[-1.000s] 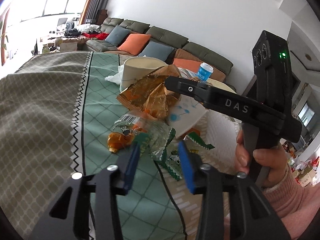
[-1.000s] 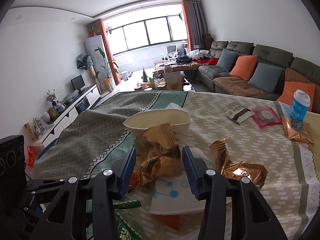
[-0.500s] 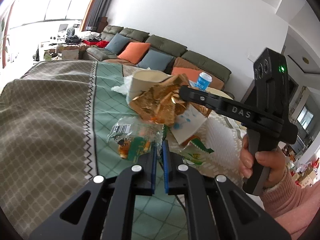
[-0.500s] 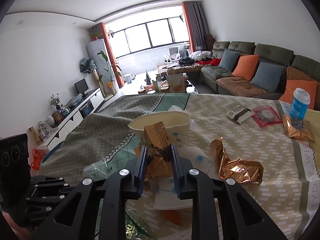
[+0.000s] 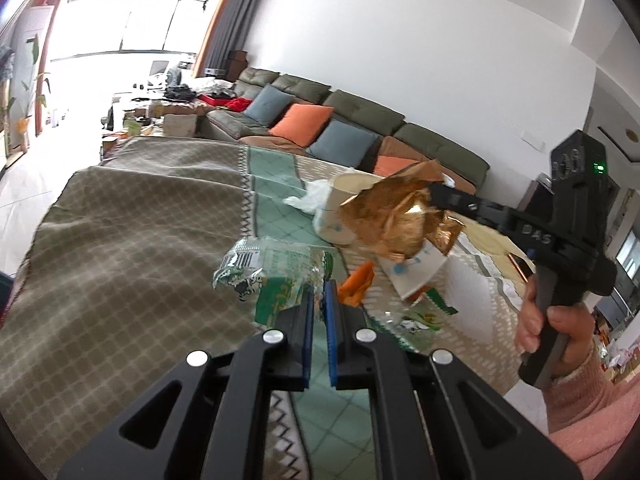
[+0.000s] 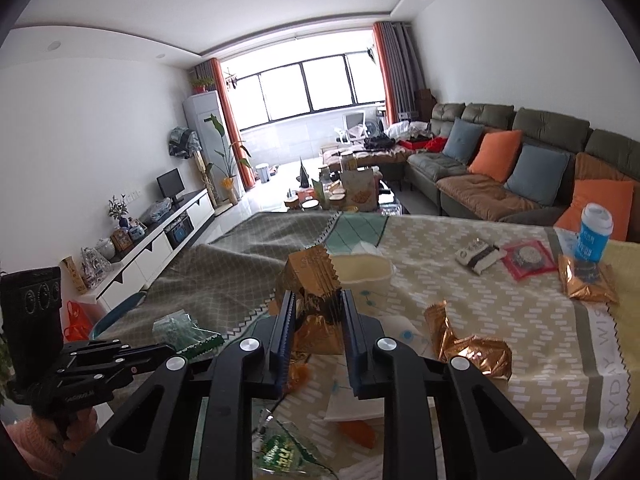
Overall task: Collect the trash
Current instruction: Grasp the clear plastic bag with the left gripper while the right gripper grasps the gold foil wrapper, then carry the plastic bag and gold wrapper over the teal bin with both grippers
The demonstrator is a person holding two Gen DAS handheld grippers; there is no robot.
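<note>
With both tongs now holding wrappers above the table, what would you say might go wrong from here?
The left tongs pinch only an edge of the clear green wrapper, so it may slip out. The right tongs hold a crumpled gold wrapper hanging just above the paper cup, which a swing might tip. More scraps, like the orange piece, could be missed.

Pretty clearly someone's living room: big green sofa [image 6: 520, 152] with cushions at 2 o'clock, TV cabinet [image 6: 160, 236] at 10, balcony window [image 6: 304, 88] at 12.
</note>
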